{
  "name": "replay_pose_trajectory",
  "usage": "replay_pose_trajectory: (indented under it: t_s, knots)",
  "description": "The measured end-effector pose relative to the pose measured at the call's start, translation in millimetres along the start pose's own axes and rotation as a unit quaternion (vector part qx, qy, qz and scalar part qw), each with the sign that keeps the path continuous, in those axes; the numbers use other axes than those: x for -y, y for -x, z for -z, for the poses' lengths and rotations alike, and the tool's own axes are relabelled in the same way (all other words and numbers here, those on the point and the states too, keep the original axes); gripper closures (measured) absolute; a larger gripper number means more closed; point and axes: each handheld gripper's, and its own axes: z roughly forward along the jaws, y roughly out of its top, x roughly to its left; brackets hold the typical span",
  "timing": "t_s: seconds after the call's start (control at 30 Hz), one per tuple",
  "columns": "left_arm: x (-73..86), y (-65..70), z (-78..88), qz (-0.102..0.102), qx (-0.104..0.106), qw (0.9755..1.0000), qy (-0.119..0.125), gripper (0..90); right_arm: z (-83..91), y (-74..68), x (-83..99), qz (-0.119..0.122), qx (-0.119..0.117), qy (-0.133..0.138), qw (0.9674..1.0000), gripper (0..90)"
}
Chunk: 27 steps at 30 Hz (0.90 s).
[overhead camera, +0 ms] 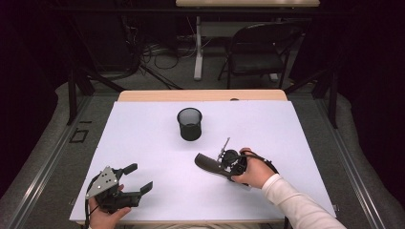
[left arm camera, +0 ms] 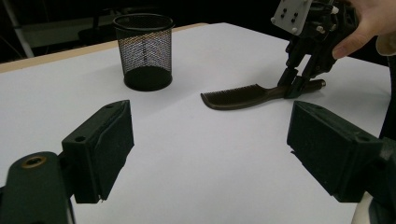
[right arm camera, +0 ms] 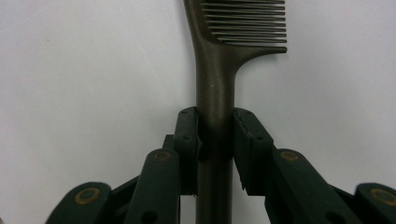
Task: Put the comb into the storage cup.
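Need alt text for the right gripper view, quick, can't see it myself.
The right tongs close on the handle of a dark comb lying flat on the white table. The comb's teeth point right at the top of the view.

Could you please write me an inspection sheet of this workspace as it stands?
Surface: white table top, flat; wooden edge at the far side.
Job's things: dark comb lying flat; black mesh cup upright farther back, apart from the comb.
Clutter: nothing seen.
Grippers: right claw closed on the comb's handle, both pads against it; left claw open, nothing between its jaws, near the front edge.
Cables: a black cable loops over the right hand; loose cables on the floor beyond the table.
Surroundings: dark folding chair and a table leg behind; dark room.
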Motion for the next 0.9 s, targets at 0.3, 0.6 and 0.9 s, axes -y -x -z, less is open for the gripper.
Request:
replay_pose_trajectory:
  t_s: [0.3,0.6,0.9]
  knots:
    - [0.0,-0.1,0.0,0.0,-0.001,1.0,-0.001,14.9,0.8,-1.1,0.3,-0.006,0.0,0.008,1.0,72.9]
    - [0.0,-0.2,0.0,0.0,0.001,1.0,0.0,14.9,4.9,-1.3,1.4,-0.009,0.0,0.021,0.9997,73.0]
    - [0.1,-0.3,-0.1,0.0,0.001,1.0,0.0,14.9,13.6,-3.3,4.4,-0.008,0.002,0.059,0.9982,73.0]
